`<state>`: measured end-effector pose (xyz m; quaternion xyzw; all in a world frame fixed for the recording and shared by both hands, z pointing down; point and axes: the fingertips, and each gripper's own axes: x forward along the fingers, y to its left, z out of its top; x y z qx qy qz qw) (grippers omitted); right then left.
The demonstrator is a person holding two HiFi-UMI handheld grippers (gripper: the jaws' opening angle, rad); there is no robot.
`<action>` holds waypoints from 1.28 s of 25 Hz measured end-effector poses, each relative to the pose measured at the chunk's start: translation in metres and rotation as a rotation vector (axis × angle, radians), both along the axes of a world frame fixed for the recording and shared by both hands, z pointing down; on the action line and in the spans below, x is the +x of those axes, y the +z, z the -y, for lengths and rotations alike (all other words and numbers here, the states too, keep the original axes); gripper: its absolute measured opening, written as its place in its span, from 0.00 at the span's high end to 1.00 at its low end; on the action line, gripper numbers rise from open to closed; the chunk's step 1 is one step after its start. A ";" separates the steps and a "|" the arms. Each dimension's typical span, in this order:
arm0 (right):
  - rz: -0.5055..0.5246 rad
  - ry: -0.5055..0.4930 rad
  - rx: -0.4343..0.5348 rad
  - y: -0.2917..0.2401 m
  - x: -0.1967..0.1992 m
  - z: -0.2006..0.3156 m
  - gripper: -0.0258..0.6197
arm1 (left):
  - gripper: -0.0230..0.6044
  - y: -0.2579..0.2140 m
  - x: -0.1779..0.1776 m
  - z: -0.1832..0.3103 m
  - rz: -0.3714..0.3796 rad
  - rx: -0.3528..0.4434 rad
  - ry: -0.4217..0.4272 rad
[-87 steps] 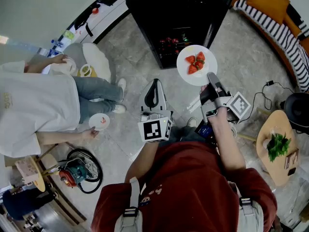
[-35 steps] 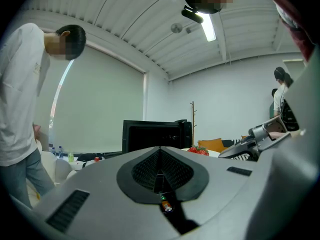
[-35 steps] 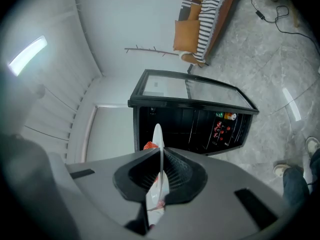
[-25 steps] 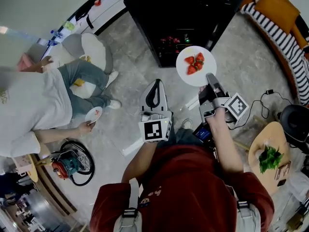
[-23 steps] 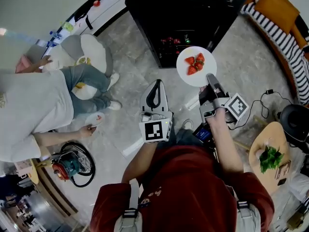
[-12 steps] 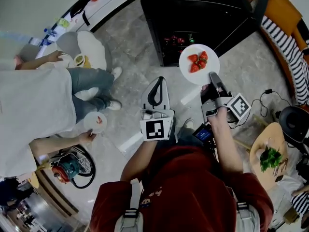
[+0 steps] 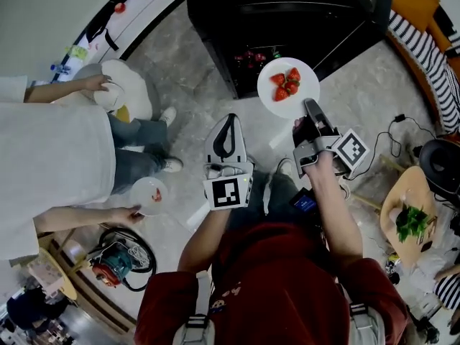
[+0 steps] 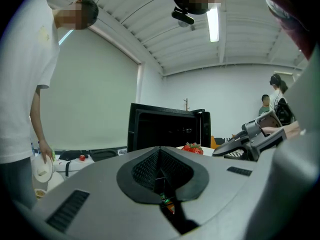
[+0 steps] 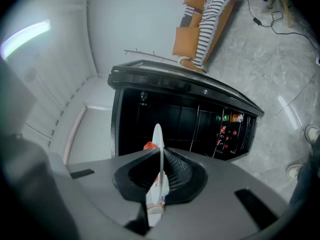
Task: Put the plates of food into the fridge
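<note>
The right gripper (image 7: 309,108) clamps one plate (image 7: 267,92) of strawberries (image 7: 286,85) before one open fridge (image 7: 287,20); the left gripper (image 7: 228,126) is closed, empty.

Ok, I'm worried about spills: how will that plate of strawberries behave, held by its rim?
The plate looks rigid, so it probably won't flex, but the right gripper pinches only its near rim, so it may sag or pivot. The strawberries lie loose on its smooth face and could slide or roll if it tilts.
</note>
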<state>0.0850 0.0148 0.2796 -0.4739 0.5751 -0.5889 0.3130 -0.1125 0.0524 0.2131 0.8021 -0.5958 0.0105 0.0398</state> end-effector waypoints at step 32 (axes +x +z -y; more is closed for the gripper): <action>0.018 -0.020 0.016 0.093 0.047 0.063 0.93 | 0.95 0.079 0.055 0.036 0.015 0.000 -0.066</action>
